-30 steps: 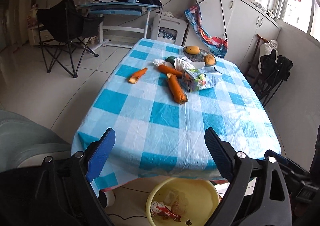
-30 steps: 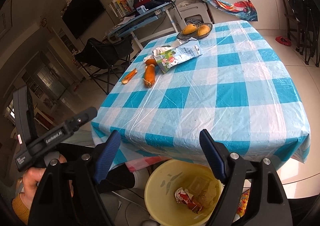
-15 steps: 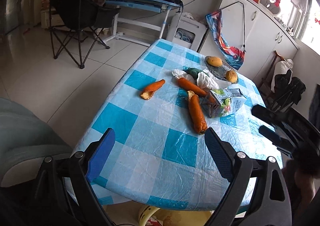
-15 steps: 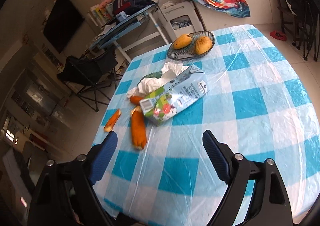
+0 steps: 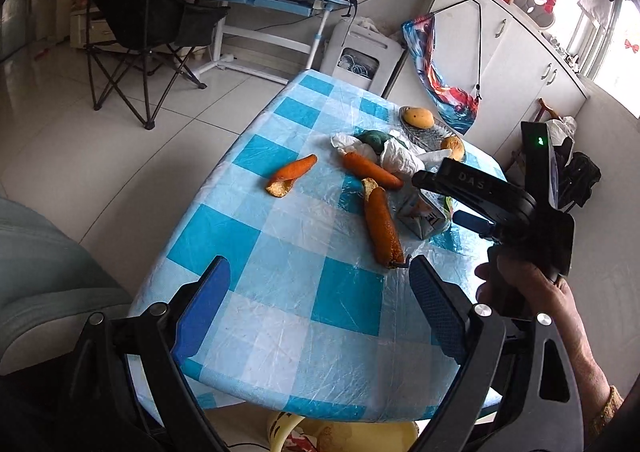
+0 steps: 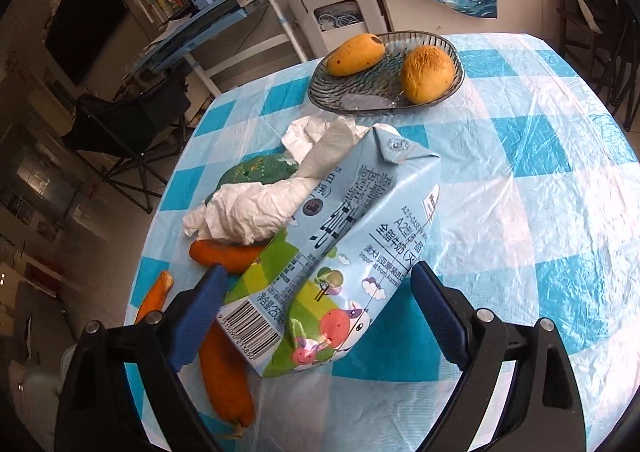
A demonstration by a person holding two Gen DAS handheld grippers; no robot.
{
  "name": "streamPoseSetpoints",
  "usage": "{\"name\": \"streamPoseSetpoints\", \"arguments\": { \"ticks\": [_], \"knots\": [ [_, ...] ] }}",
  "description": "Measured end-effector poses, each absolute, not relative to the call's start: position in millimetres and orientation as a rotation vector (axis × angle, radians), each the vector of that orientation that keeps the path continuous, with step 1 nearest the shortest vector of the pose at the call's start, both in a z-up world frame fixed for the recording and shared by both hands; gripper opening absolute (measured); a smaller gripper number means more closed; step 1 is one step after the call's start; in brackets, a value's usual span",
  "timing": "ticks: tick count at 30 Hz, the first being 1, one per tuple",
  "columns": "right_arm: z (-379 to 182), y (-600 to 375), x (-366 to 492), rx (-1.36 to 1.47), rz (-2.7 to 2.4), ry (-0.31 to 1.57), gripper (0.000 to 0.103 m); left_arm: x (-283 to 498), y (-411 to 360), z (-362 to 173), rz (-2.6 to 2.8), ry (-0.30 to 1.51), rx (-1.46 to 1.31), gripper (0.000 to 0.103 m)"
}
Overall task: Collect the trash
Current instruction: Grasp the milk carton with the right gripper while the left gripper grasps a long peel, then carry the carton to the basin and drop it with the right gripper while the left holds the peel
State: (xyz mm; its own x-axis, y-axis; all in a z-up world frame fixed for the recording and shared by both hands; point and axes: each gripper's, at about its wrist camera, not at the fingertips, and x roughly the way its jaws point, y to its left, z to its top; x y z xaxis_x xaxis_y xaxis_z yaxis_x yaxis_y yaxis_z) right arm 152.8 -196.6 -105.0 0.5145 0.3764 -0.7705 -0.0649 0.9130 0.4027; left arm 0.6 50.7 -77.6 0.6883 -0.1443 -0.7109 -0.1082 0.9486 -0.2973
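The milk carton [image 6: 336, 252] is lying on its side in the middle of the frame, on the checked bench [image 6: 540, 212], resting on crumpled white paper [image 6: 248, 212] and orange peels [image 6: 226, 372]. We are reaching our right claw [image 6: 320, 316] around it, jaws wide apart, not squeezing yet. We should be pushing in deeper, so both pads meet the flat sides, then closing gently. Our left claw [image 5: 320, 316] is hanging released over the bench's near edge, holding nothing.

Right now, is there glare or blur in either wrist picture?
Left wrist view: window at upper right blown out, fisheye bends the table edges. Right wrist view: sheen on the plastic tablecloth, milk carton print sharp.
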Motion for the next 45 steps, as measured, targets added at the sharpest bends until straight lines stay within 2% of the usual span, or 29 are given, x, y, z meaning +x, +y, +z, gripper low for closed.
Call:
{"name": "streamPoseSetpoints", "arguments": {
  "ticks": [4,7,13,16,18,30,33,35,36,38,40,43,45],
  "knots": [
    [-95.3,-218.5,133.5,0.284,0.367,1.057,0.070,7.1,42.5,-82.2,-0.037,0.841,-0.331,0.087],
    [-90.0,-233.4,110.3,0.201,0.407,1.094,0.063,12.2,32.2,-84.6,-0.041,0.850,-0.307,0.087],
    [-91.1,-253.1,81.9,0.196,0.407,1.021,0.064,36.4,7.2,-82.5,-0.019,0.851,-0.236,0.087],
    [-80.5,-236.5,81.5,0.108,0.411,0.953,0.075,56.1,-3.3,-88.5,0.010,0.865,-0.202,0.087],
    [-77.1,-224.9,84.2,0.038,0.405,0.915,0.078,67.4,-8.2,-94.7,0.042,0.869,-0.176,0.087],
    [-97.7,-221.5,113.3,0.056,0.358,0.948,0.078,94.1,-15.7,-108.0,0.077,0.864,-0.126,0.087],
    [-101.8,-224.0,119.0,0.060,0.351,0.963,0.072,98.9,-19.0,-112.7,0.060,0.880,-0.115,0.086],
    [-104.0,-225.4,122.6,0.072,0.362,0.977,0.061,101.9,-21.6,-116.8,0.032,0.898,-0.114,0.075],
    [-104.0,-226.0,124.0,0.078,0.369,0.978,0.061,103.5,-22.8,-119.2,0.010,0.914,-0.118,0.064],
    [-103.6,-225.9,124.4,0.079,0.383,0.979,0.060,103.3,-25.9,-120.8,-0.013,0.911,-0.116,0.052],
    [-102.5,-228.2,123.6,0.094,0.395,0.977,0.060,102.9,-27.0,-121.1,-0.043,0.917,-0.128,0.031],
    [-99.7,-237.7,122.8,0.169,0.414,0.978,0.060,98.9,-26.5,-120.2,-0.060,0.915,-0.149,0.023],
    [-98.0,-247.5,121.9,0.247,0.433,0.981,0.060,94.1,-27.2,-118.2,-0.067,0.907,-0.154,0.021]
  ]
}}
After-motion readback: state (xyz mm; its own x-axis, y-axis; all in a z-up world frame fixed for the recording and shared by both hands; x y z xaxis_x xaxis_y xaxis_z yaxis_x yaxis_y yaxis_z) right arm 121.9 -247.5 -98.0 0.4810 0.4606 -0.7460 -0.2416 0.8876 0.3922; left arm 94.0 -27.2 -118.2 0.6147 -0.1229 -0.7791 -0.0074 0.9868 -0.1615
